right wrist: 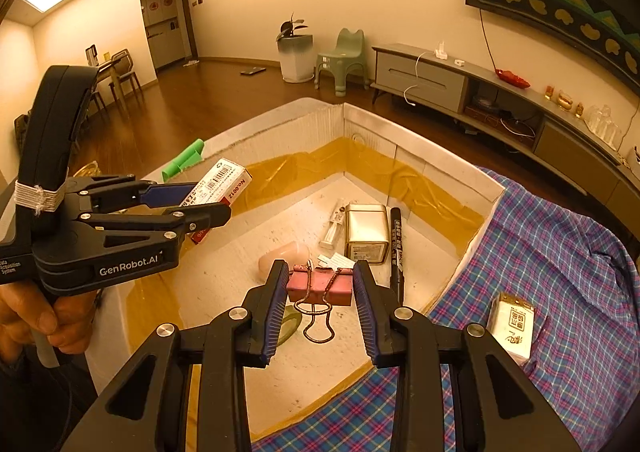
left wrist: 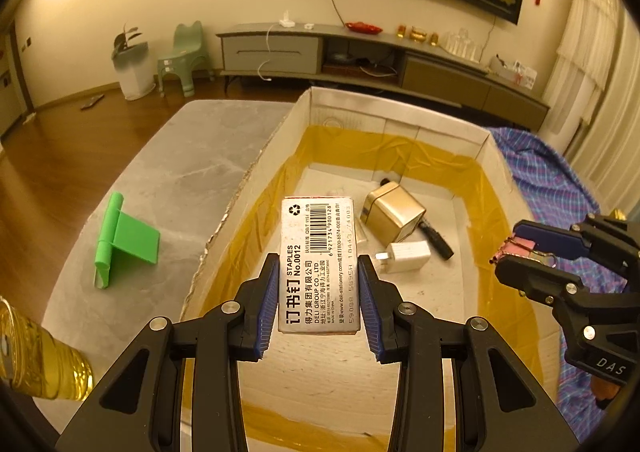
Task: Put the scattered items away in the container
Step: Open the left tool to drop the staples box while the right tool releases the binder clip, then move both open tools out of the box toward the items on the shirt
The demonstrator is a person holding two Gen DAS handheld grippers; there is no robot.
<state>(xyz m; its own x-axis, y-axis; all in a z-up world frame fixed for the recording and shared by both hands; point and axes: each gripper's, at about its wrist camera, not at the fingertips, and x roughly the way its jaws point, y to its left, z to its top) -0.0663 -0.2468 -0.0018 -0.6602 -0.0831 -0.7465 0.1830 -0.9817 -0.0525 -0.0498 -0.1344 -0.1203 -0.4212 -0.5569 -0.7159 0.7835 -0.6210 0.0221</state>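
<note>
White cardboard box w/ yellow-brown tape band inside. Silver-white staples box printed in black text & barcode. Pink binder clip, gold square tin, green plastic stand, blue-pink plaid cloth seen.

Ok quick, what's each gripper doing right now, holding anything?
Left gripper: closed on the staples box, held over the cardboard box.
Right gripper: closed on the pink binder clip, also over the box.

Glossy metal tin, matt cardboard box, checked cloth
</note>
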